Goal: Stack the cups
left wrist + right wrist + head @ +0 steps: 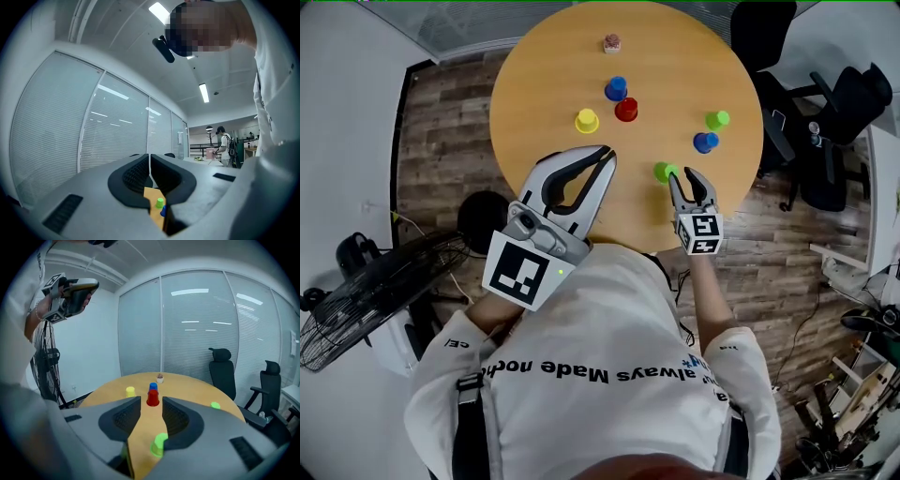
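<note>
Several small upturned cups stand on the round wooden table (pixel 544 66): yellow (pixel 587 120), blue (pixel 616 88), red (pixel 626 110), green (pixel 717 119), a second blue (pixel 705 142) and a near green cup (pixel 665 172). My right gripper (pixel 688 178) is open at the table's near edge, beside that near green cup. In the right gripper view the green cup (pixel 159 444) shows low in the gap by the right jaw, with no pad pressing on it. The red cup (pixel 153 398) lies farther ahead. My left gripper (pixel 604 152) is held high, shut and empty.
A small pink pot (pixel 611 42) sits at the table's far side. Black office chairs (pixel 825 112) stand to the right and a floor fan (pixel 366 291) to the left. In the left gripper view a person (pixel 225 145) stands far off.
</note>
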The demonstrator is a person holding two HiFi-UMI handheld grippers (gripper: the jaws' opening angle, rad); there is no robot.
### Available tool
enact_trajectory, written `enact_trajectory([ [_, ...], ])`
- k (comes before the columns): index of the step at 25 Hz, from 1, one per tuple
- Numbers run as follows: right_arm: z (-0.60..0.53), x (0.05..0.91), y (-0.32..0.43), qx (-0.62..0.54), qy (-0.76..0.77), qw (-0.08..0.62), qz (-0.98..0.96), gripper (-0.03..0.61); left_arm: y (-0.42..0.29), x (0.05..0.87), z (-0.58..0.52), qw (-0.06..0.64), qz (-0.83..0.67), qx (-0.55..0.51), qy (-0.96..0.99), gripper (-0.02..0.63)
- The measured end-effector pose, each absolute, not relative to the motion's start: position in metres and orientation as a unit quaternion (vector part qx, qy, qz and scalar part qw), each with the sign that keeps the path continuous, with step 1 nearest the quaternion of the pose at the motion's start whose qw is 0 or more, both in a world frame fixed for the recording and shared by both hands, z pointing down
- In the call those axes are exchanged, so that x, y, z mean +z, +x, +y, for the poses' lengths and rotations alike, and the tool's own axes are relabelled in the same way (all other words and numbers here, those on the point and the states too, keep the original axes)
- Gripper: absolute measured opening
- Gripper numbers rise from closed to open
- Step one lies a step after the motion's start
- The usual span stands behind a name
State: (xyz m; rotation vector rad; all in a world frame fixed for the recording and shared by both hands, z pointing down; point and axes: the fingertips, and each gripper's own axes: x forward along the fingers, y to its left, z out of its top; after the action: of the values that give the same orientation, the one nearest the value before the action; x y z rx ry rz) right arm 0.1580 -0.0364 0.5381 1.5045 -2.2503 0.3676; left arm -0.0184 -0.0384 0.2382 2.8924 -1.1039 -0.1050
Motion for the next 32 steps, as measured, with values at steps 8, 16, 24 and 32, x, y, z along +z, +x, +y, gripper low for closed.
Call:
enact_trajectory([
  [8,-0.038,0.6,0.17,0.167,0.53,0.248,-0.794,0.196,-0.02,0.24,-0.038,0.023,-0.364,-0.03,0.93,0.032],
  [16,-0.043,0.657,0.185,0.21,0.531,0.283,-0.771,0.227,-0.02,0.243,-0.04,0.025,-0.371,-0.027,0.928,0.032],
  [24,-0.045,0.686,0.183,0.233,0.518,0.304,-0.765,0.242,-0.025,0.243,-0.045,0.028,-0.376,-0.026,0.926,0.032],
  [32,-0.047,0.7,0.185,0.244,0.52,0.311,-0.757,0.244,-0.029,0.246,-0.045,0.027,-0.378,-0.023,0.925,0.032],
])
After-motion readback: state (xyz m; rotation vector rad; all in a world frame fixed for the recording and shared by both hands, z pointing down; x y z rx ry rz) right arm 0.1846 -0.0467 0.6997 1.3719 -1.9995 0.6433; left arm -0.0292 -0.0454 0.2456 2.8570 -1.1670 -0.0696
